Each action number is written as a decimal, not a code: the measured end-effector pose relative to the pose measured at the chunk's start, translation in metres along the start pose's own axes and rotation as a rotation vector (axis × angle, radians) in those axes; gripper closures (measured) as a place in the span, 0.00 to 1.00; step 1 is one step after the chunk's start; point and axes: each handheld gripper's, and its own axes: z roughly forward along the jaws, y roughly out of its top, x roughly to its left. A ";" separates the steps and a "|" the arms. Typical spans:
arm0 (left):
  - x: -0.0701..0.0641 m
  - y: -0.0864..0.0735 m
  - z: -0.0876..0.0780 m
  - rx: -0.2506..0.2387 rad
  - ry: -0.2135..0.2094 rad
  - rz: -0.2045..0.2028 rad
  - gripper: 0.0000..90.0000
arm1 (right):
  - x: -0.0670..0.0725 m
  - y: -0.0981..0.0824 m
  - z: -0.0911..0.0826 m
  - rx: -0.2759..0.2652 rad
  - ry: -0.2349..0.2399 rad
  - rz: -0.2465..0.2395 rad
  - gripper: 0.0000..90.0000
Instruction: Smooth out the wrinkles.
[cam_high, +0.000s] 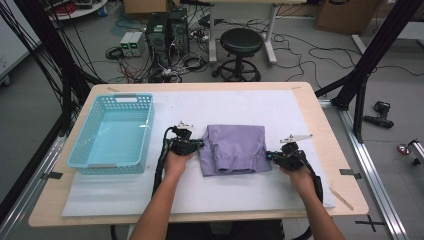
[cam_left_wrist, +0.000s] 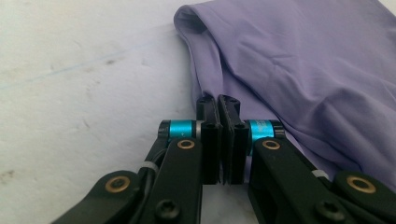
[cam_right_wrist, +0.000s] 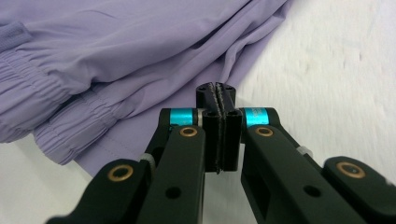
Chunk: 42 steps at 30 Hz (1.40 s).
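Flanking purple garment (cam_high: 235, 148), left tool (cam_high: 200, 144), right tool (cam_high: 270, 156), jaws together

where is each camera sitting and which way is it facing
High view: fixed above the person's side of the table, facing forward and down on the folded purple garment, blue basket and floor beyond; both forearms, left gripper and right gripper show.
Left gripper view: rides the left gripper, facing along its shut fingers to the garment's edge on the white mat.
Right gripper view: rides the right gripper, facing along its shut fingers toward the garment's gathered waistband.
Shared: all three show the garment and mat.
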 end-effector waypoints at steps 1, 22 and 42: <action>-0.002 0.000 -0.001 0.005 0.000 0.006 0.97 | 0.001 -0.002 -0.004 0.009 -0.002 0.006 1.00; -0.011 -0.003 -0.030 -0.261 -0.059 0.036 0.63 | 0.005 0.002 -0.002 0.010 -0.096 -0.057 0.99; -0.015 -0.013 -0.054 -0.381 -0.119 0.023 0.52 | 0.005 -0.016 -0.009 -0.035 -0.003 -0.086 0.96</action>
